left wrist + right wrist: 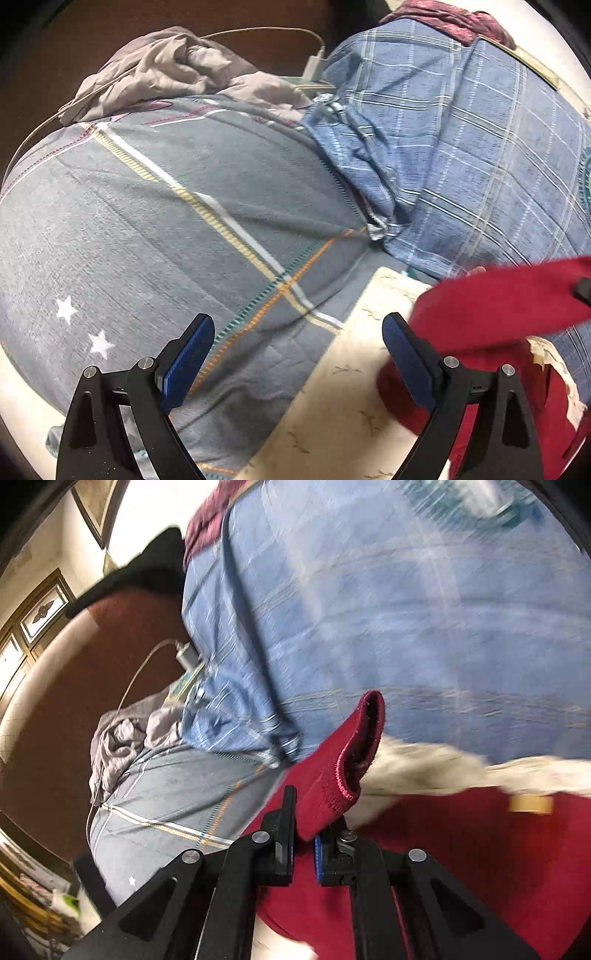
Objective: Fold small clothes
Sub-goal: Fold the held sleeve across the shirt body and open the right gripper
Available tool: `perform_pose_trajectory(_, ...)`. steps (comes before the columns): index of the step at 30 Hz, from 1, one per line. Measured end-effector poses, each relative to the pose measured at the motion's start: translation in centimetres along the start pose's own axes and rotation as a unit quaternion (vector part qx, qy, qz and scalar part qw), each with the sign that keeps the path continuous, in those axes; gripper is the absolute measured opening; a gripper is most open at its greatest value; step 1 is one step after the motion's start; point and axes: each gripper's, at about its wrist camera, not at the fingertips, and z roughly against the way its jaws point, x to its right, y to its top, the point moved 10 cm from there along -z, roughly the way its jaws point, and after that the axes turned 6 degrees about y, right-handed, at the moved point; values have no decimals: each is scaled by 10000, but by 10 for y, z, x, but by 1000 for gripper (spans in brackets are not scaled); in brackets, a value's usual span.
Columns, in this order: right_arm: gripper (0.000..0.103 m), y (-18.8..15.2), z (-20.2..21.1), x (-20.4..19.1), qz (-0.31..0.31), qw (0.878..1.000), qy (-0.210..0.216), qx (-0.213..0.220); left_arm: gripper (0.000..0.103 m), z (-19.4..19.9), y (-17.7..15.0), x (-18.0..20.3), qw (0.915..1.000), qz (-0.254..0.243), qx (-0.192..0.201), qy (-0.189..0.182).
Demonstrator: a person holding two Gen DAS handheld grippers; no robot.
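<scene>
The left gripper [298, 334] points obliquely downward with its jaws spread wide; nothing sits between the blue pads [188, 363]. The right gripper [303, 849] also points obliquely downward. Its jaws are closed, clamping a fold of the red garment [325, 782] between the pads. The right wrist view is blurred by motion.

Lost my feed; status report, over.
Right gripper shut on red garment. Left gripper open, empty. Blue plaid bedding bunched behind, over.
</scene>
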Motion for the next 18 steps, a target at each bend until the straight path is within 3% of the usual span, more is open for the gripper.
perform_pose_trajectory(5, 7, -6, 68, 46, 37, 9979, -603, 235, 92, 12, -14, 26, 9989, -357, 54, -293)
perform_pose_trajectory(9, 7, -24, 121, 99, -285, 9928, -1081, 440, 92, 26, -24, 50, 9957, -681, 107, -612)
perform_pose_trajectory(14, 7, -53, 149, 167, -500, 9803, -1882, 329, 92, 32, -38, 68, 9924, -831, 31, -912)
perform_pose_trajectory(18, 7, -73, 144, 210, -866, 9737, -2103, 155, 92, 35, -52, 90, 9871, -1161, -39, -1099)
